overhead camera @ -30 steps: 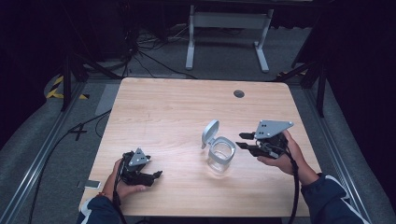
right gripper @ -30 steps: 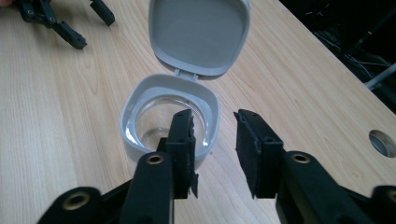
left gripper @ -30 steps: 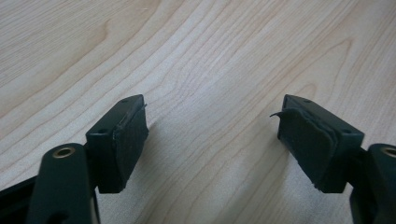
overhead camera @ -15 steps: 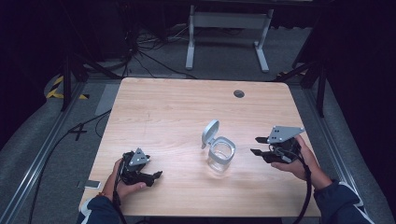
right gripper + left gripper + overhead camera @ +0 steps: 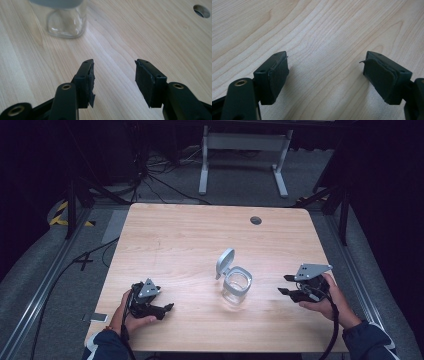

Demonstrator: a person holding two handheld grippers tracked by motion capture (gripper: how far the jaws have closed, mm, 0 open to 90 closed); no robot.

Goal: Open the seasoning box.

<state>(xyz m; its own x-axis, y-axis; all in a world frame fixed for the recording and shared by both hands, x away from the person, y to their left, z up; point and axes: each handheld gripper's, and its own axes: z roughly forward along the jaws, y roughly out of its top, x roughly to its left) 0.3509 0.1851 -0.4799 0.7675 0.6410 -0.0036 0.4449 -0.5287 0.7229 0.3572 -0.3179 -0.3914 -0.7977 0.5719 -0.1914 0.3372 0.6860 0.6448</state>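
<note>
Near edge of the table (image 5: 200,235): 2 forearms in from the bottom, 1 gripper in each hand.

Left gripper (image 5: 167,308) low on the wood at the near-left, jaws pointing toward table centre. Left gripper view: jaws spread wide, pads (image 5: 277,75) bare, plain wood between them. Holds nothing. Well apart from the jar.

Right gripper (image 5: 284,284) at the near-right, grey plate on top, jaws pointing left toward the jar. Right gripper view: jaws apart at a moderate gap, nothing between them, pads (image 5: 143,80) worn at the edges. Jar base shows at the upper left of that view, off the jaw line.

Jar (image 5: 236,285): clear glass, squarish, upright, right of table centre and near the right gripper but not touching it. Hinged lid (image 5: 225,262) stands open, tilted up on the jar's far-left side. Jar looks empty.

Farther off: cable hole (image 5: 256,220) near the far edge, then floor cables and a white stand foot beyond.

Judgement: jar sits opened and both grippers hang clear, so this reads as a pause between steps. If the lid is to be shut, the next move calls for the right gripper to swing left onto the jar line and steady the glass, with the left crossing over to tip the lid down.
</note>
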